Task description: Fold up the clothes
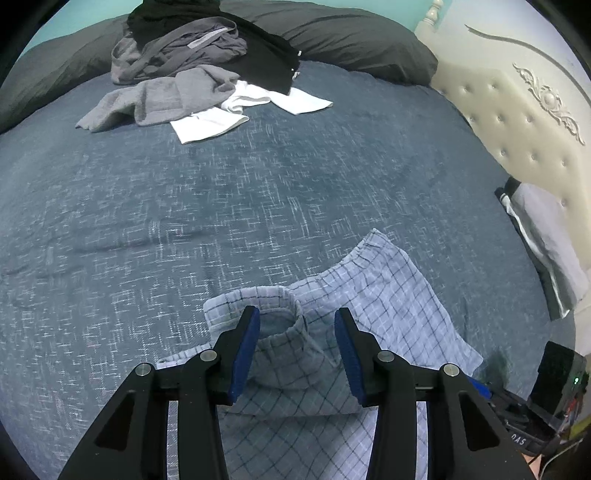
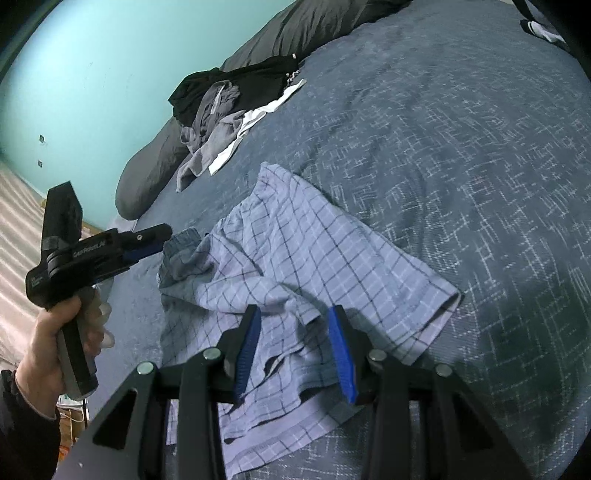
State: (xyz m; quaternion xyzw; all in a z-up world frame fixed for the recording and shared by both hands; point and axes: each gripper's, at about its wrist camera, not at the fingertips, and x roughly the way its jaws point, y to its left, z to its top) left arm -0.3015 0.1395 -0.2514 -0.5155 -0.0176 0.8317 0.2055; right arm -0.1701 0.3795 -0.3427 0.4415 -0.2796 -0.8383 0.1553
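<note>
The left tool (image 1: 297,332) hangs with its jaws spread over a raised fold of the checked shorts (image 1: 369,295), pinching nothing. The right tool (image 2: 293,332) also stands spread above the shorts, its pads clear of the cloth. The shorts lie rumpled on the blue bed (image 1: 258,177). Farther back, a pile of clothes (image 1: 199,62) rests against dark pillows (image 1: 351,33).

My two grippers, the left gripper (image 1: 297,347) and the right gripper (image 2: 294,347), have black frames, blue pads (image 2: 341,354), silver screws (image 1: 386,356); my sleeve (image 2: 26,432) is dark.
</note>
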